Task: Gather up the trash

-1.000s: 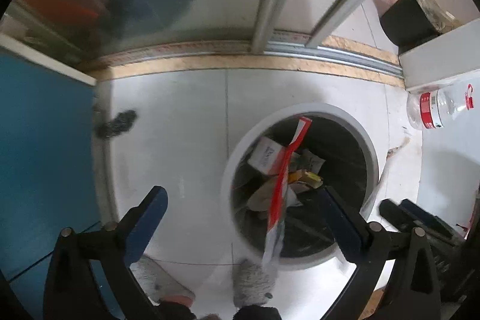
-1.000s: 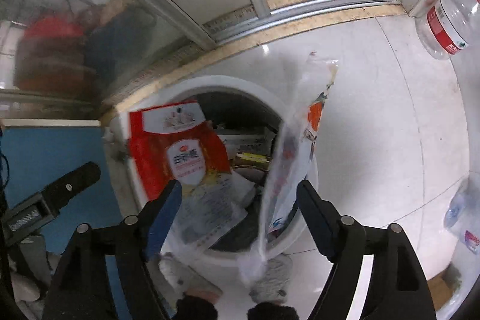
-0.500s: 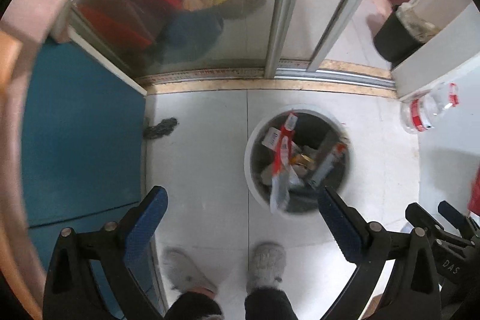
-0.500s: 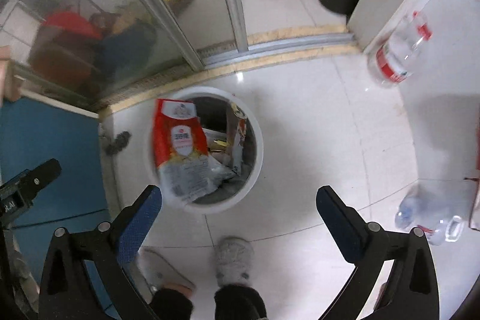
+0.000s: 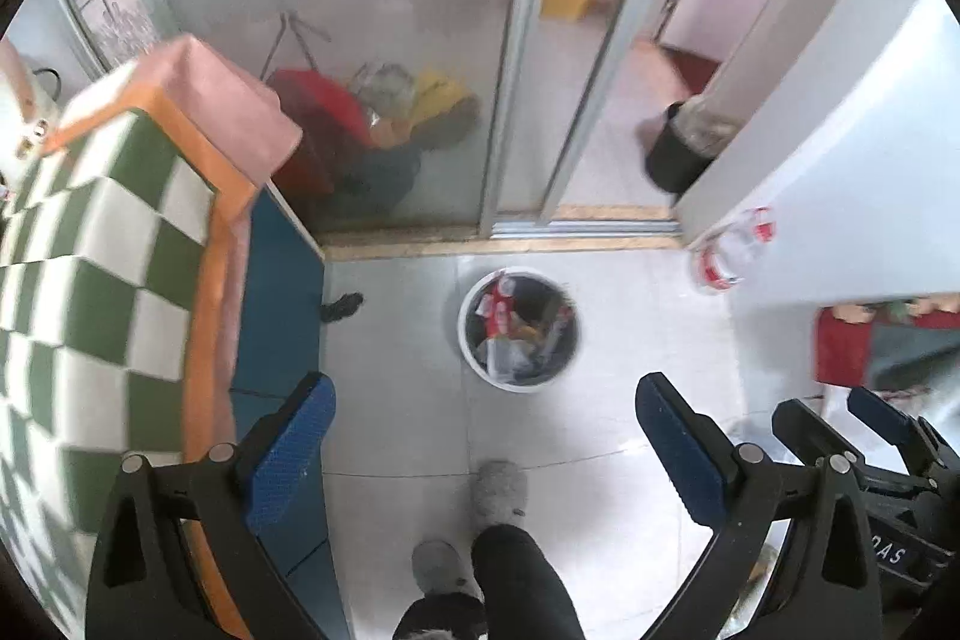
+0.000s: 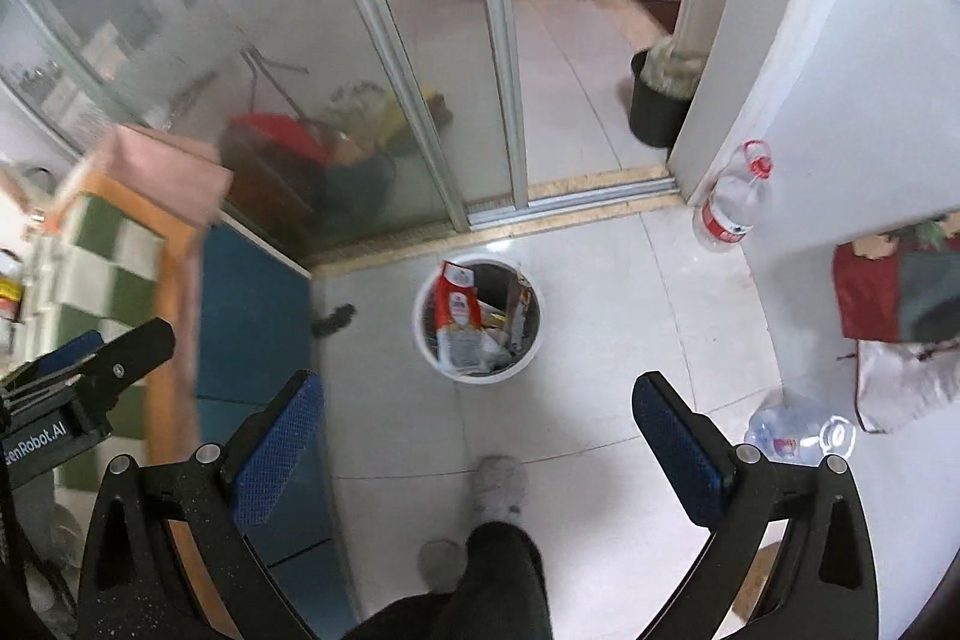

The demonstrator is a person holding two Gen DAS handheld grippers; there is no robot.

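A round white trash bin (image 5: pixel 474 358) stands on the tiled floor, holding a red and white snack bag (image 6: pixel 457 307), a clear wrapper (image 6: pixel 521 310) and other packets. It also shows in the right wrist view (image 6: pixel 432 358). My left gripper (image 5: pixel 483 451) is open and empty, high above the floor. My right gripper (image 6: pixel 474 451) is open and empty too, at a similar height. The right gripper shows at the lower right of the left wrist view (image 5: pixel 852 436).
A table with a green checked cloth (image 5: pixel 90 244) and blue side is at the left. Plastic bottles stand by the white wall (image 6: pixel 729 208) and lie on the floor (image 6: pixel 798 436). A glass sliding door (image 6: pixel 384 70) is behind the bin. The person's slippered feet (image 5: pixel 498 487) are below.
Both grippers have risen well above the bin. The red bag and the clear wrapper, held over the bin a second ago, now lie inside it.
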